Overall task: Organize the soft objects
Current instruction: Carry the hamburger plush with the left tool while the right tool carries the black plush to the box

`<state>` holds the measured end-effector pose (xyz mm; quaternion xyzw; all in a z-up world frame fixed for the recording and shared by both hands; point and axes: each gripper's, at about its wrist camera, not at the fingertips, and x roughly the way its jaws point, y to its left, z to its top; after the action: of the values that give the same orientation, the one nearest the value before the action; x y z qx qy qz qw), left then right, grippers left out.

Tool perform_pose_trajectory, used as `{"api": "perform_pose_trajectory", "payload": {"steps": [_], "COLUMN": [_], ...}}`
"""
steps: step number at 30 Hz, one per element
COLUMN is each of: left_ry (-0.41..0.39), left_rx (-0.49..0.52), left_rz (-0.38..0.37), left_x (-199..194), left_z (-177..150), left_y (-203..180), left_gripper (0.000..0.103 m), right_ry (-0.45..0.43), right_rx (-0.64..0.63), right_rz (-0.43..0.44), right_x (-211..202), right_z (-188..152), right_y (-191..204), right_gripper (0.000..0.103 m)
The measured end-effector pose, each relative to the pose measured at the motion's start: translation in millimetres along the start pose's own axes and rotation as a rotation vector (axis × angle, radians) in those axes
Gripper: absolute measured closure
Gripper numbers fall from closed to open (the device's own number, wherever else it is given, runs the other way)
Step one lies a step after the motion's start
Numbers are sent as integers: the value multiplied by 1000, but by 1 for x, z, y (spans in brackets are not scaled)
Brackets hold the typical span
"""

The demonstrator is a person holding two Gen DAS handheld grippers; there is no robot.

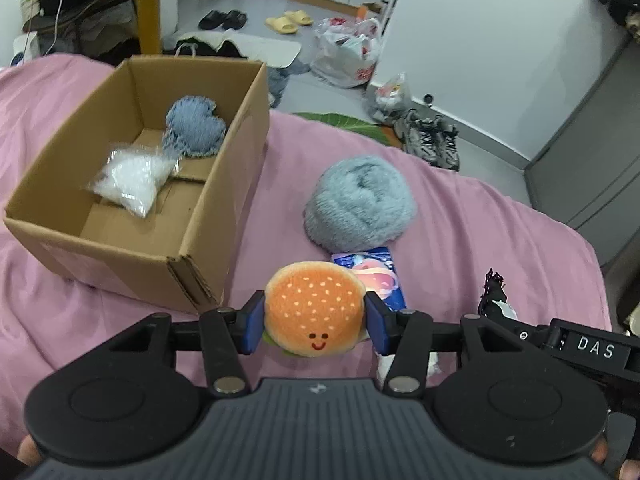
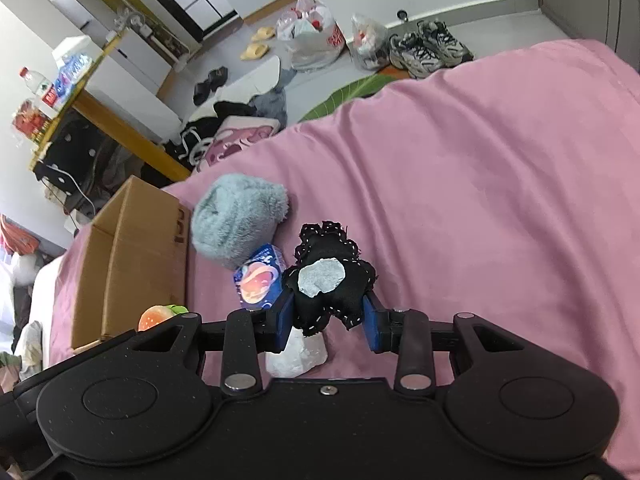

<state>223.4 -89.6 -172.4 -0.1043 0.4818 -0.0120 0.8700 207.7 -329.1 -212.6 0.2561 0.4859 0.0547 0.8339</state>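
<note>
Cardboard box (image 1: 224, 184) on the bed already held two soft items. Left claw (image 1: 314, 322) gripped the burger plush (image 1: 314, 312), right claw (image 2: 328, 316) gripped a black star plush (image 2: 332, 280); the fluffy grey ball (image 1: 360, 204) and a blue packet (image 1: 384, 276) remained outside.

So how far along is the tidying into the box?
Done: blue denim heart and white packet lie in the cardboard box. In hand: left gripper grips the burger plush, right gripper the black pouch. Left on the bed: fluffy grey ball, blue packet.
</note>
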Motion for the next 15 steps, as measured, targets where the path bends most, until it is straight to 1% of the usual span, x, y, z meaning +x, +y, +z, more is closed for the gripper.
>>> {"api": "perform_pose_trajectory", "payload": {"steps": [4, 8, 15], "left_ry": [-26, -49, -87], "left_rx": [15, 22, 27], "left_rz": [-16, -32, -41], "left_x": [-14, -30, -52], "left_z": [1, 1, 5], "left_y": [1, 5, 18], "left_gripper": [53, 53, 52], "right_ry": [-28, -81, -118], "right_rx": [31, 14, 52], "right_rz": [6, 4, 4], "right_x": [-12, -25, -35], "right_z": [-8, -9, -18], "right_y": [-3, 5, 9], "right_gripper": [68, 68, 68]}}
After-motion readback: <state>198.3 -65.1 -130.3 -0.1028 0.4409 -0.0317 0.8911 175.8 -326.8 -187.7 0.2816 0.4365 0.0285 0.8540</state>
